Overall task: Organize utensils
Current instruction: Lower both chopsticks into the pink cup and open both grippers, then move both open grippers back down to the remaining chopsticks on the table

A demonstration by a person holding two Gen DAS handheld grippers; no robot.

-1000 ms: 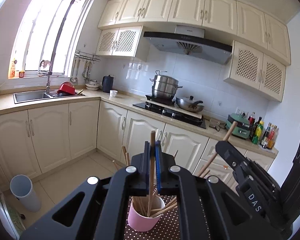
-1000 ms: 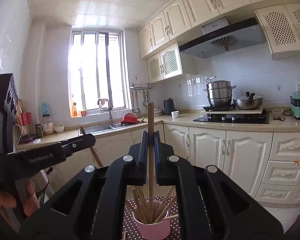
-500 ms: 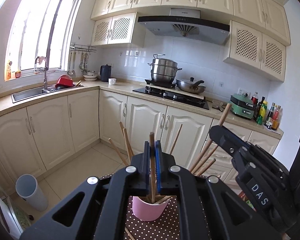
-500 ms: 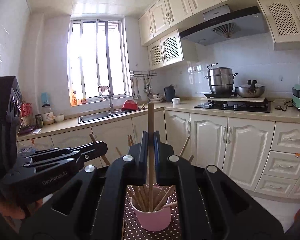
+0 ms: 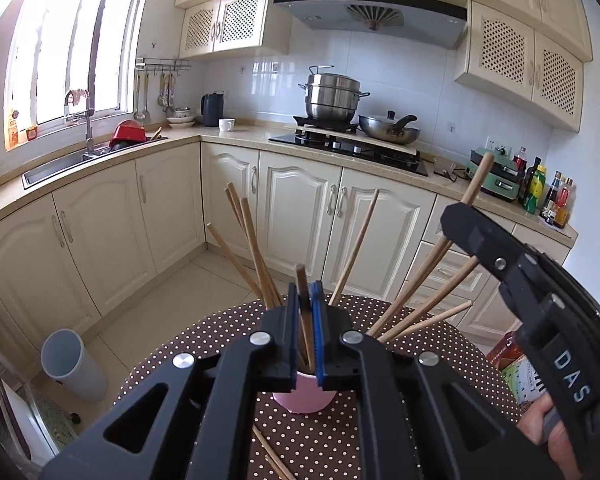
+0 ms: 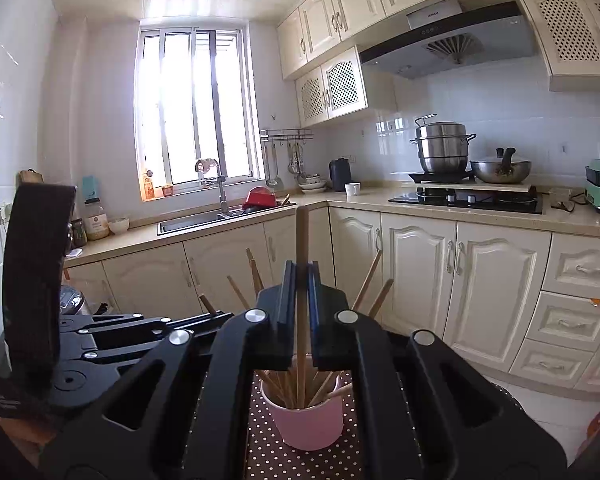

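1. Grippers first: the left gripper (image 5: 305, 292) was clenched on a single wooden chopstick (image 5: 302, 292), whose top rose only slightly above the fingertips while its lower part ran down into the pink cup (image 5: 304, 399).
2. The right gripper (image 6: 302, 276) was likewise clamped on its own upright chopstick (image 6: 302, 240), which stood well above the jaws and reached down into the same cup (image 6: 307, 424).
3. The left wrist view alone showed the right gripper from the side, at the right edge (image 5: 472, 226), with its chopstick poking out above it and part of a hand (image 5: 556, 440) gripping the handle.
4. The right wrist view alone showed the left gripper's body lying low at the left, its tip near (image 6: 216, 316) the cup's chopsticks.
5. The cup stood on a brown, white-dotted tablecloth (image 5: 440, 344), directly under both sets of jaws; many other chopsticks fanned out of it.
6. Only the left view revealed loose chopsticks (image 5: 270, 454) lying on the cloth in front of the cup, and a grey bin (image 5: 74, 364) on the floor.
7. Only the right view looked into the cup's mouth, where the stick tips crowded together.
8. Beyond, both views held the sink (image 6: 204, 218), the stove (image 6: 468, 200) with its steel pots, and cream cabinets (image 6: 480, 288).
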